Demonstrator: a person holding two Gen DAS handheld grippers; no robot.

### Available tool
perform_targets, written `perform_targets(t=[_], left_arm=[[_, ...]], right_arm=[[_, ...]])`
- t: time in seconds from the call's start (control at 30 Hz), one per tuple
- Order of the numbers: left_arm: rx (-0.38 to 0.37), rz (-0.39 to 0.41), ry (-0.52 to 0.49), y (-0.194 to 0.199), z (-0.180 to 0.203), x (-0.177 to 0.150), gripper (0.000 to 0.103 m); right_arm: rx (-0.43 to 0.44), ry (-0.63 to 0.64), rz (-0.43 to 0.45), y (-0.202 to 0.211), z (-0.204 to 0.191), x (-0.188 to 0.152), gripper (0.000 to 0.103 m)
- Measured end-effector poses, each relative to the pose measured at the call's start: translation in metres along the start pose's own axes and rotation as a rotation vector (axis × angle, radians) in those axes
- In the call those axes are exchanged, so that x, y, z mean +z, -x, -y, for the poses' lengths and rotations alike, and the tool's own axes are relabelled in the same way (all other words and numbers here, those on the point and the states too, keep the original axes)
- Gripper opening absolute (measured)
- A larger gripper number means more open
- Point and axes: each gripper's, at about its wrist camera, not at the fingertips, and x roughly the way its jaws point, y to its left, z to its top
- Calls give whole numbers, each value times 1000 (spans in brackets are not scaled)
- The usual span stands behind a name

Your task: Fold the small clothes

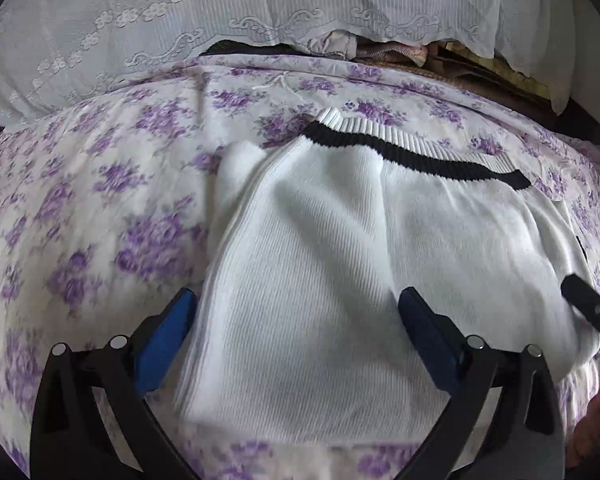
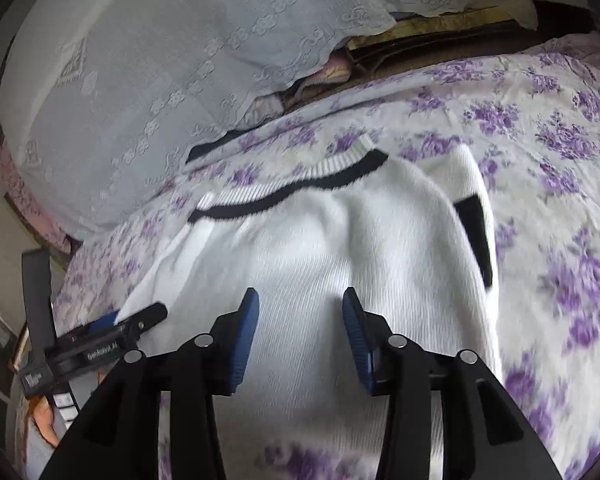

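Your white knit sweater (image 1: 340, 264) lay on the bed, spread over the purple-flowered bedsheet (image 1: 100, 208). It was ribbed, soft-looking, and edged along its far end with a black band (image 1: 412, 156) under a white ribbed trim. In the right wrist view a second black strip (image 2: 476, 236) ran down a folded-over part on the sweater's right side. On its left side, in the left wrist view, one layer was doubled over, with a rounded lump of fabric at the far corner.

Your left hand-held gripper (image 1: 298, 312) hung low over the near part of the sweater, its blue-padded fingers (image 1: 168, 332) wide apart and holding nothing. Your right hand-held gripper (image 2: 300, 308) was also apart and empty, over the middle of the garment.

Beyond the sweater, a pale lace-patterned cloth (image 1: 180, 20) draped a raised bulk at the head of the bed, with pinkish fabric (image 1: 380, 54) showing below its hem. Both views were blurred.
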Motion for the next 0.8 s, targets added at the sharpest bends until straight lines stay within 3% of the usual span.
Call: perform_targets(t=[0.1,0.23,0.3,0.37,0.63,0.8], left_arm=[[8,-40,20,-4,-5,-13,99],[-4,-34,44,6,-12,-25,99],[2,-21,43,14,-11,-32,99],[32,-8,28,22,-8,-38,99],[80,118,-7,52,7,-38,99],[92,86,-11,33,7,-29,99]], right_arm=[[-41,50,-48,-4,-6,-11,50],[-50,48,-39,4,-5,-18,50],[-59,44,-22,11,-5,-23,53],[-56,45,-3,21,-10,-29,62],[-145,256,76,30,-61,-25,68],[-178,274,-7,1,-60,-25,71]])
